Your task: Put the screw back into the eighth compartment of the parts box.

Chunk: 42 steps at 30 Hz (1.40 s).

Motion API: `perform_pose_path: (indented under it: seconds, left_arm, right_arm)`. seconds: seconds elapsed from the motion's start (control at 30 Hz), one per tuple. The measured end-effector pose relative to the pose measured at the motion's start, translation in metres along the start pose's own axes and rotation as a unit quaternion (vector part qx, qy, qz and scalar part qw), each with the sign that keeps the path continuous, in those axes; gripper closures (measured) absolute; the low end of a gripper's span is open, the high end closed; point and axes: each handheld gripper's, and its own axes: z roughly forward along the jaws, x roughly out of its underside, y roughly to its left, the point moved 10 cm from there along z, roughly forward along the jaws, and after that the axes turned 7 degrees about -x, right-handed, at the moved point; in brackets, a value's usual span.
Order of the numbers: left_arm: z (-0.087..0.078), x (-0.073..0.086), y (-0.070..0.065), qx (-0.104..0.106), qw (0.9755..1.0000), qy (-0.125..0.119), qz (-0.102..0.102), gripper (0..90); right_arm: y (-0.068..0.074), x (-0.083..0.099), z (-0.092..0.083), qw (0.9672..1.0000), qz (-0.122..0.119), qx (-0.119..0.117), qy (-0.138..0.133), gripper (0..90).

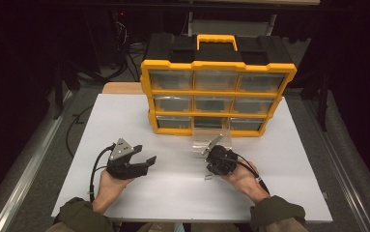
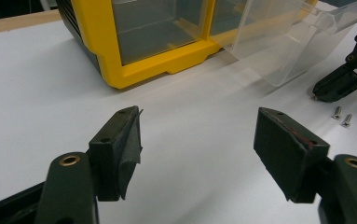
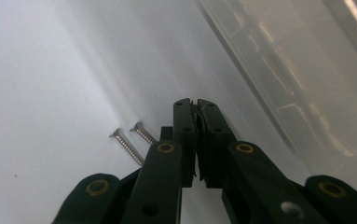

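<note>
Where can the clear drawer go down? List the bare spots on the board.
Free: the white board left of the organizer, and the near strip between the left gripper and right gripper. Crowded: ahead of the right gripper, where the clear drawer and two screws lie.

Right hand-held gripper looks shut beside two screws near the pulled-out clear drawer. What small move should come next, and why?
Probably reopen the right hand-held gripper and shift it onto the nearer screw. Its jaws are shut with nothing visible between them, and both screws lie loose on the white table beside them, next to the clear drawer. The left hand-held gripper hangs open.
</note>
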Motion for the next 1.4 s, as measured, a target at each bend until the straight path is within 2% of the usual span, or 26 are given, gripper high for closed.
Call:
perform_pose_path:
  seconds: [0.53,0.73,0.97,1.4]
  left_arm:
    - [0.000,0.001,0.000,0.000,1.0000,0.003,0.003,32.3]
    - [0.000,0.001,0.000,0.000,1.0000,0.003,0.003,32.3]
    - [0.001,0.001,0.000,0.000,1.0000,0.004,0.003,32.3]
    - [0.001,0.001,0.000,0.000,1.0000,0.003,0.001,32.3]
  right_arm:
    - [-0.001,0.000,-0.001,1.0000,-0.002,-0.002,0.000,89.6]
    - [0.001,0.000,-0.006,0.9999,-0.001,-0.006,-0.009,89.7]
    - [0.002,0.001,-0.014,0.9998,0.003,-0.007,-0.018,89.7]
    - [0.003,0.000,-0.043,0.9988,0.000,-0.006,-0.049,89.7]
